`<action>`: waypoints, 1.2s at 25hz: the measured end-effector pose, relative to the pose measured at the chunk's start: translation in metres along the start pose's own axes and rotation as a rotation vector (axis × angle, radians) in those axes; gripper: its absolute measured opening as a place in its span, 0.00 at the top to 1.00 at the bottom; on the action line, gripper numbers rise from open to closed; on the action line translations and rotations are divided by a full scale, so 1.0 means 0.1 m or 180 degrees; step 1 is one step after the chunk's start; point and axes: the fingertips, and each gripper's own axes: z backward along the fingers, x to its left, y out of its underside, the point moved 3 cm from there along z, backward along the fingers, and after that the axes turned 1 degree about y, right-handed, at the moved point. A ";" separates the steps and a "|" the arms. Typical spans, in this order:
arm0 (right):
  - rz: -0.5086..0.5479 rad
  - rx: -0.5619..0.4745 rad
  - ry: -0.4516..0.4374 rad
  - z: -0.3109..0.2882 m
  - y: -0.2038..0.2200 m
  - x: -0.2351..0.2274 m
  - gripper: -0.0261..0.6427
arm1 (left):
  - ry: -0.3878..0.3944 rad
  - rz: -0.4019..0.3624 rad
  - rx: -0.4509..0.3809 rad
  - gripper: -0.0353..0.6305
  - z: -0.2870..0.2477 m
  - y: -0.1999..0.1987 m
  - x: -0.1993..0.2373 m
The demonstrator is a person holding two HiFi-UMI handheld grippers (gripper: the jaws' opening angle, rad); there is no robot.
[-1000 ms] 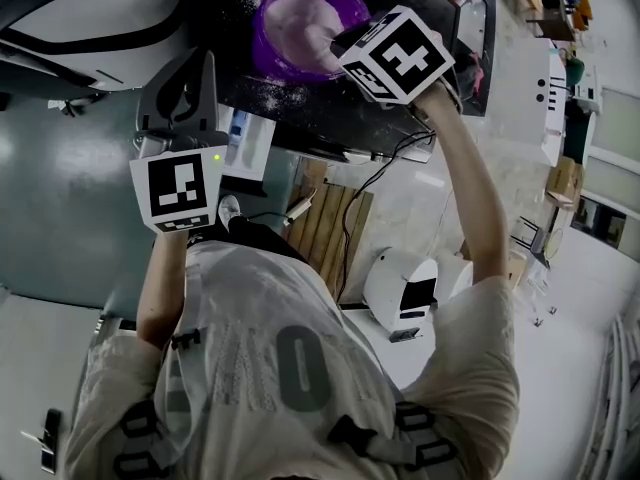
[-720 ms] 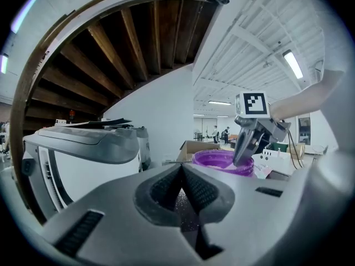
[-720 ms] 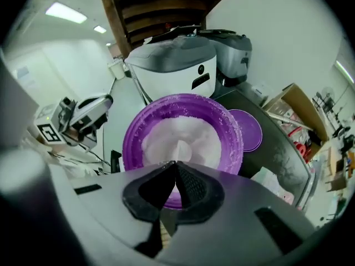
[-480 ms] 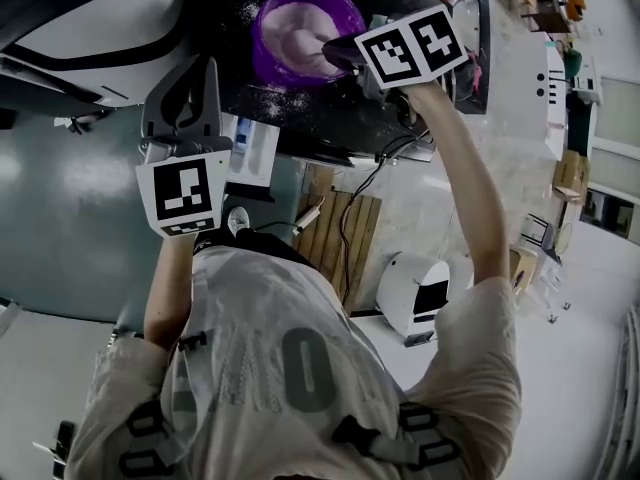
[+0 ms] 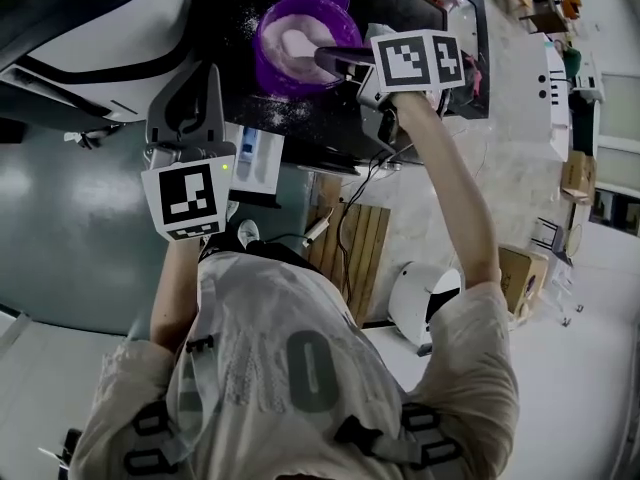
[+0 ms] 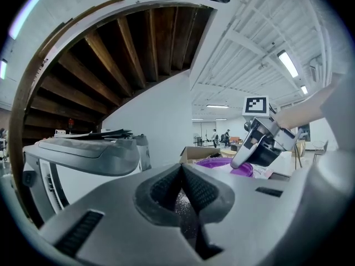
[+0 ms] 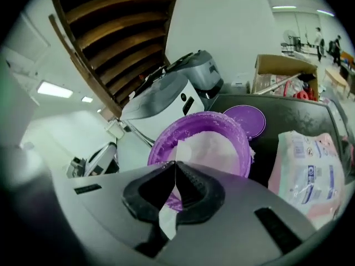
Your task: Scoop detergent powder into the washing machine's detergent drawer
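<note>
Right claw (image 7: pixel 175 168) is clamped shut on a thin white scoop handle (image 7: pixel 167 221), and the tip runs into the purple bowl (image 7: pixel 155 148) right ahead of it. The bowl's got a heap of white powder (image 7: pixel 216 146) in it. Just past the bowl there's a purple lid (image 7: pixel 247 118), and off to the claw's right a pink-and-white bag (image 7: pixel 308 168). All of it sits on a dark tabletop (image 7: pixel 302 112) dusted with spilled powder. Left claw (image 6: pixel 182 169) is pinched together on nothing, with a white drawer (image 5: pixel 262 156) just beside it. Washing machine (image 7: pixel 166 101) is behind the bowl, wooden beams (image 7: pixel 111 15) overhead.
</note>
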 end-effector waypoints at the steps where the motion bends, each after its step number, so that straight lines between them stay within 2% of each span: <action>1: -0.0118 -0.0093 -0.0047 0.02 -0.01 0.01 0.94 | 0.0007 -0.0011 -0.0011 0.91 0.00 -0.01 -0.01; 8: -0.0919 -0.0668 -0.0396 0.12 -0.05 0.04 0.94 | 0.0054 -0.0063 -0.0056 0.91 0.00 -0.06 -0.06; 13: -0.1229 -0.0935 -0.0647 0.18 -0.06 0.11 0.94 | 0.0071 -0.0121 -0.0092 0.91 -0.02 -0.14 -0.08; 17: -0.1362 -0.1214 -0.0691 0.24 -0.05 0.15 0.94 | 0.0069 -0.0145 -0.0072 0.91 -0.02 -0.18 -0.11; 24: -0.2156 -0.1978 -0.0953 0.48 0.05 0.11 0.94 | 0.0135 -0.0261 -0.0105 0.91 -0.02 -0.21 -0.25; 30: -0.2497 -0.2465 -0.1052 0.60 0.20 0.10 0.94 | 0.0245 -0.0297 -0.0178 0.91 0.00 -0.23 -0.38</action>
